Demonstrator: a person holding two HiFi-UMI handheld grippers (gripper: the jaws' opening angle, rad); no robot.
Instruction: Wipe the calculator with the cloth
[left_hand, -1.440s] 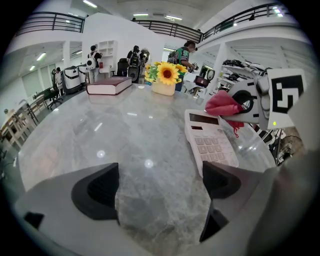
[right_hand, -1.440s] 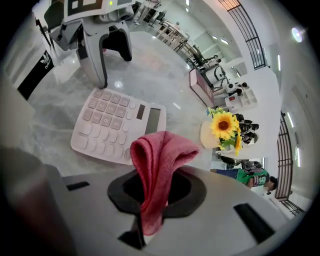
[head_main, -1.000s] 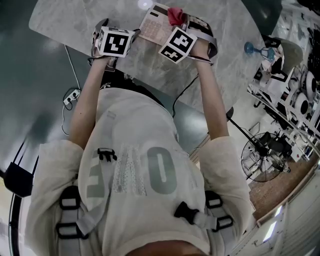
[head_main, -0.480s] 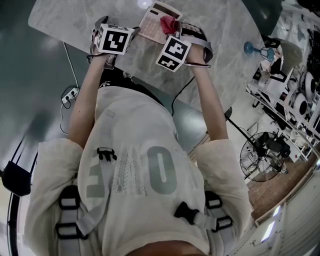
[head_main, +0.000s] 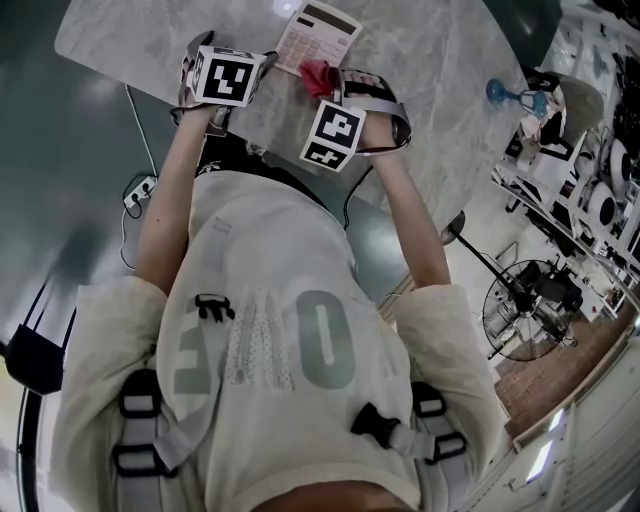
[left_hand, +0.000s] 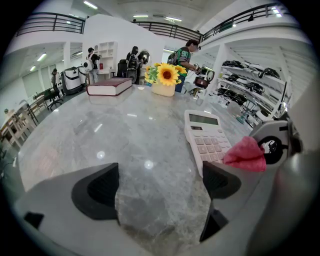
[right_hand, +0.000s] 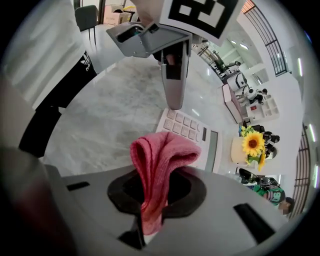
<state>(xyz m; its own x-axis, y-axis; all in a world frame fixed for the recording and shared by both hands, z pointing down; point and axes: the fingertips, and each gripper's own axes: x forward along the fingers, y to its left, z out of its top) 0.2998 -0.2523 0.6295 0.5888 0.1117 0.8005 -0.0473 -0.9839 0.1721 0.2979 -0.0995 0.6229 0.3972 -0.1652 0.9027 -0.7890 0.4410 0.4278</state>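
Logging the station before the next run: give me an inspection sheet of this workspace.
Surface: grey marble table.
Job's things: white calculator lying flat; red cloth at its near end, contact unclear.
Clutter: book and sunflower pot at far side.
Grippers: left hand-held gripper open, empty; right hand-held gripper shut on cloth.
Cables: white cable to power strip on floor.
Surroundings: floor fan, shelving, people beyond.

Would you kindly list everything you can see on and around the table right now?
table: one, grey marble, under everything
calculator: one, white, on table ahead of both grippers
cloth: one, red, clamped in right gripper
book: one, dark red, far table end
sunflowers: one bunch, yellow, in pale pot near book
fan: one, black, far right of head view
left gripper: one, grey, open, empty
right gripper: one, grey, shut on cloth
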